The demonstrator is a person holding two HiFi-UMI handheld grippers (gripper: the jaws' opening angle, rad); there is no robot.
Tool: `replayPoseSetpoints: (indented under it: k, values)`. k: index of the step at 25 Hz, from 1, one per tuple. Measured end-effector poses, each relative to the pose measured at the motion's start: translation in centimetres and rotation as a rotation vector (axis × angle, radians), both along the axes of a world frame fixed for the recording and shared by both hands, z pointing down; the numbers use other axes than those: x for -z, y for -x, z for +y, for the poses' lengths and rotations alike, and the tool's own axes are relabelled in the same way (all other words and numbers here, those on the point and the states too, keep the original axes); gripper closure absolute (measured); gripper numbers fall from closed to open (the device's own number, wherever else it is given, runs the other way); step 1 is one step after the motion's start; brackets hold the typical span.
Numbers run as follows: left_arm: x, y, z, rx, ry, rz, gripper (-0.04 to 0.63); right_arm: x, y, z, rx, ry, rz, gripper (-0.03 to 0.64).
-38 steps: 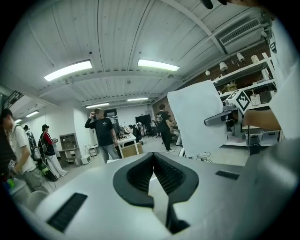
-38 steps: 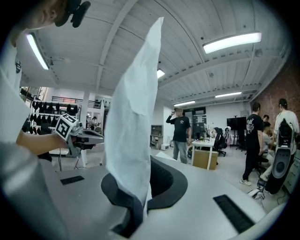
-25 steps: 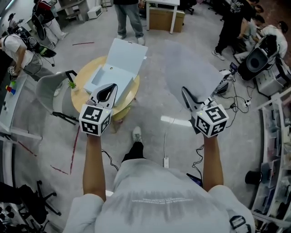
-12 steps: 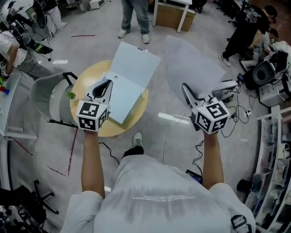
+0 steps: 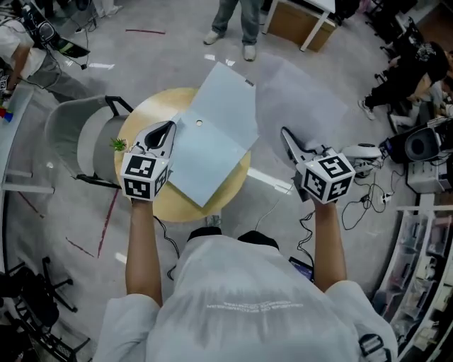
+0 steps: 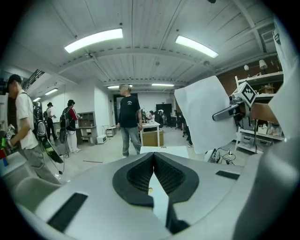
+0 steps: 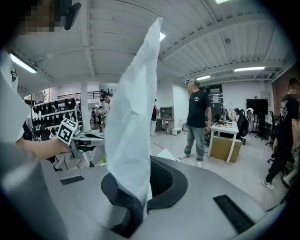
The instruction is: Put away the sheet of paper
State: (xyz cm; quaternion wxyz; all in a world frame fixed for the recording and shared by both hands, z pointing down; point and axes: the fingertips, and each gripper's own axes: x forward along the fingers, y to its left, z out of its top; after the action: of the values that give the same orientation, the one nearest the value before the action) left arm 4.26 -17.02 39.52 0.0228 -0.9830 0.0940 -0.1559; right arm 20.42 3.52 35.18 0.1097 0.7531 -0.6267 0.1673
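Note:
My right gripper [image 5: 285, 134] is shut on the lower edge of a thin white sheet of paper [image 5: 301, 99]. The sheet stands up from the jaws over the floor, right of the table, and in the right gripper view the sheet of paper [image 7: 133, 117] rises from the closed right gripper [image 7: 139, 187]. An open pale-blue folder [image 5: 212, 141] lies on the round wooden table [image 5: 161, 106]. My left gripper [image 5: 168, 129] sits at the folder's left edge. In the left gripper view the left gripper [image 6: 153, 157] has its tips touching, and I see nothing pinched there.
A grey chair [image 5: 74, 138] stands against the table's left side, and a small green sprig [image 5: 117, 144] sits at the table's edge. A person's legs [image 5: 237, 21] are just beyond the table. Cables [image 5: 354, 201] and equipment [image 5: 417, 145] crowd the floor to the right.
The table and folder have come nearer and more to the middle between my grippers. Both grippers keep their hold and their place in the view.

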Motion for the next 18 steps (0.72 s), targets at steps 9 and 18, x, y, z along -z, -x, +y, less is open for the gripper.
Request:
replayPoseSetpoints:
  k: [9,18]
  values:
    - [-2.6,1.8,-4.0,0.167,0.051,-0.03,0.577,-4.2,-1.0,-8.0,0.2,0.074,-0.09,0.588]
    - [-4.7,2.3,-5.4,0.421,0.09,-0.087,0.577,-11.0,-2.5,-13.9,0.516,0.237,-0.204,0.588]
